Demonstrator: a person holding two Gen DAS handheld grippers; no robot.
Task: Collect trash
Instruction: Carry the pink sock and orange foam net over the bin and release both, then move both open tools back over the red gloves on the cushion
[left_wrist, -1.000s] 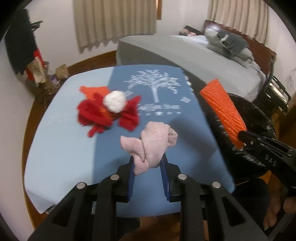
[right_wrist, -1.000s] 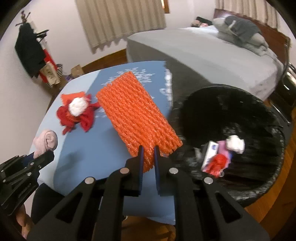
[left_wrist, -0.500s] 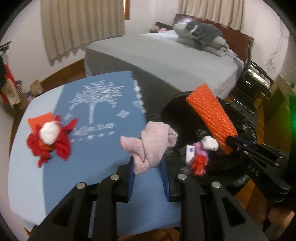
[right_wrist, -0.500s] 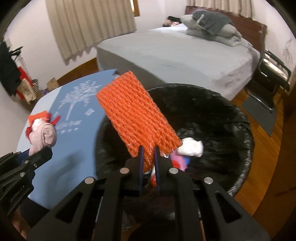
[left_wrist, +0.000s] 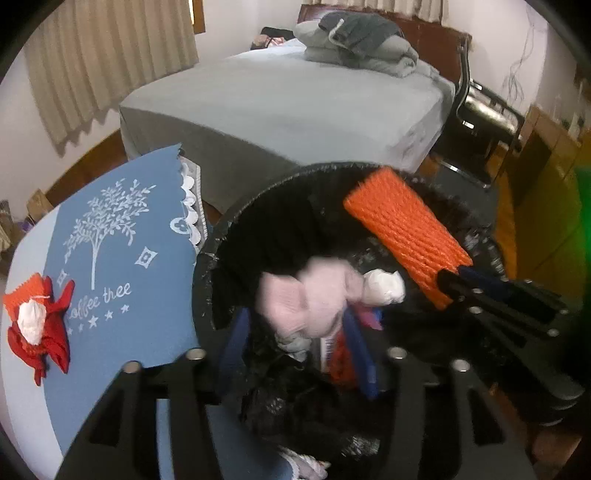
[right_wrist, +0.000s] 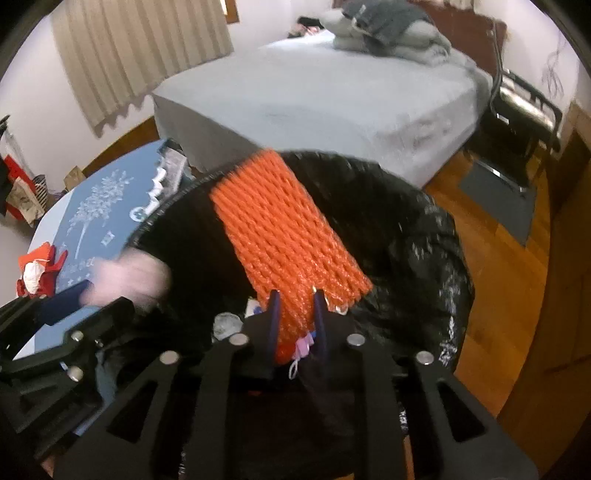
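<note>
Both hand-held grippers are hanging over the bin (left_wrist: 236, 229) now, jaws opening: left hand-held gripper (left_wrist: 295, 350) spread, dropping the pink rag (left_wrist: 310, 302), right hand-held gripper (right_wrist: 295, 317) loosening around the orange foam net (right_wrist: 288, 236).

Both tools (left_wrist: 295, 343) newly opened above bin (left_wrist: 207, 258)

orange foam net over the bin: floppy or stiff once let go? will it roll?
The foam net stands out straight from the right gripper without drooping, so probably springy and fairly stiff. Open mesh suggests very light; it may drift rather than drop straight into the bin. Its flattened sleeve shape makes rolling unlikely.
</note>
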